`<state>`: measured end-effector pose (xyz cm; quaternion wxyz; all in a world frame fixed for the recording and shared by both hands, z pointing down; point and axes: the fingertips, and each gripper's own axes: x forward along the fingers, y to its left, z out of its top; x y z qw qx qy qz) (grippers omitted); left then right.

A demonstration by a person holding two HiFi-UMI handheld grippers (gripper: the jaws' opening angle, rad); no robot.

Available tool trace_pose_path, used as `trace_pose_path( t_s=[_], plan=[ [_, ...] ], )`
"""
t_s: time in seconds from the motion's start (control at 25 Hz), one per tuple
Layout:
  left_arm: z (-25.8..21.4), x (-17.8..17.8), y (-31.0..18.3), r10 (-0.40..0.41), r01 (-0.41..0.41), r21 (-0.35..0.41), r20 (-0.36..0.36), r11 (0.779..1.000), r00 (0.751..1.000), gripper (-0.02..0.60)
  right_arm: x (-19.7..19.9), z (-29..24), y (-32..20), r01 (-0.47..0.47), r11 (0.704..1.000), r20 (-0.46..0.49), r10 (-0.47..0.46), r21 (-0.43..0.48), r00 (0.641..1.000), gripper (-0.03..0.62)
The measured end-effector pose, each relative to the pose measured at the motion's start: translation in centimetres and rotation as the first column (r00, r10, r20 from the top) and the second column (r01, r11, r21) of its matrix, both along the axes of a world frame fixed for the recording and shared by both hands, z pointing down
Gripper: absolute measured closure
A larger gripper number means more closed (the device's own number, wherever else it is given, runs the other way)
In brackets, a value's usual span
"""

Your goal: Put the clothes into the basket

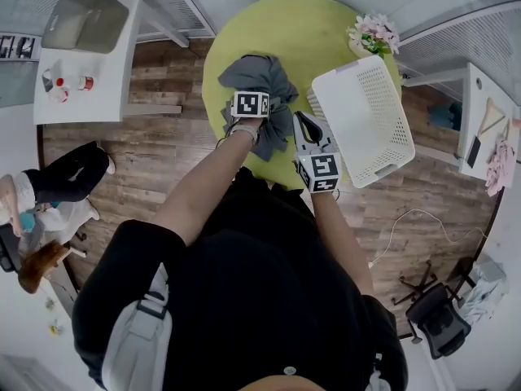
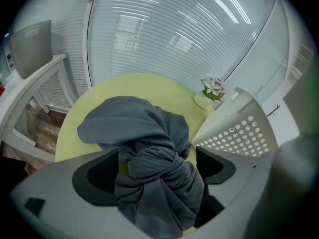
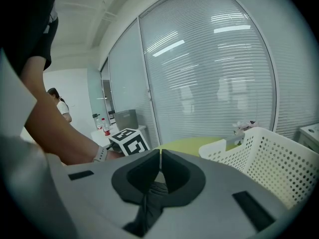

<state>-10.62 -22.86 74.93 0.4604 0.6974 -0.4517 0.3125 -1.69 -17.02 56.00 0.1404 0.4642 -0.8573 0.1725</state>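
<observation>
While my right tongs (image 3: 159, 156) pinch the grey cloth (image 1: 260, 76), left tongs (image 2: 155, 169) gape astride its knot (image 2: 149, 161): bite deep there.

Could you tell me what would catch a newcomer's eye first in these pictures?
A bunched grey garment lies on the round lime-green table, with the left tongs open around its knotted middle. The right tongs are shut on a fold of the same cloth. An empty white perforated basket sits at the table's right edge.
</observation>
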Motion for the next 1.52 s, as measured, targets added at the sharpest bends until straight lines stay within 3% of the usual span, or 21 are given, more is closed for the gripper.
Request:
trace_pose_path(
  t_s=[0.32, 0.68, 0.88, 1.0, 1.16, 1.32, 1.52],
  plan=[
    [3.9, 0.8, -0.5, 0.007, -0.004, -0.040, 0.086, 0.999, 0.996, 0.103, 1.6, 0.5, 0.3, -0.018, 0.999, -0.003, 0.018, -0.029, 1.000, 0.566],
    [7.3, 0.9, -0.8, -0.050, 0.061, -0.082, 0.130, 0.995, 0.990, 0.107, 2.3, 1.3, 2.3, -0.016, 0.998, -0.011, 0.015, -0.064, 1.000, 0.566],
    [6.7, 0.7, -0.6, -0.028, 0.034, -0.049, 0.123, 0.998, 0.992, 0.175, 2.7, 1.1, 3.1, -0.011, 0.998, -0.014, 0.010, -0.064, 1.000, 0.566],
    [5.6, 0.4, -0.4, 0.020, -0.016, -0.033, 0.121, 0.999, 0.992, 0.225, 3.0, 0.8, 3.1, -0.018, 0.998, -0.004, 0.018, -0.054, 1.000, 0.566],
    [3.9, -0.4, 0.2, 0.116, -0.118, 0.008, 0.123, 0.993, 0.986, 0.242, 3.1, 0.6, 3.5, -0.024, 0.998, 0.006, 0.024, -0.051, 1.000, 0.566],
    [2.3, -1.6, 1.4, 0.231, -0.240, 0.046, 0.150, 0.970, 0.961, 0.245, 2.7, 0.2, 3.6, -0.025, 0.999, 0.019, 0.026, -0.040, 0.999, 0.566],
    [0.5, -4.0, 3.4, 0.313, -0.331, 0.073, 0.190, 0.941, 0.930, 0.247, 1.2, -0.7, 4.0, -0.015, 1.000, 0.031, 0.016, -0.016, 0.999, 0.566]
  ],
)
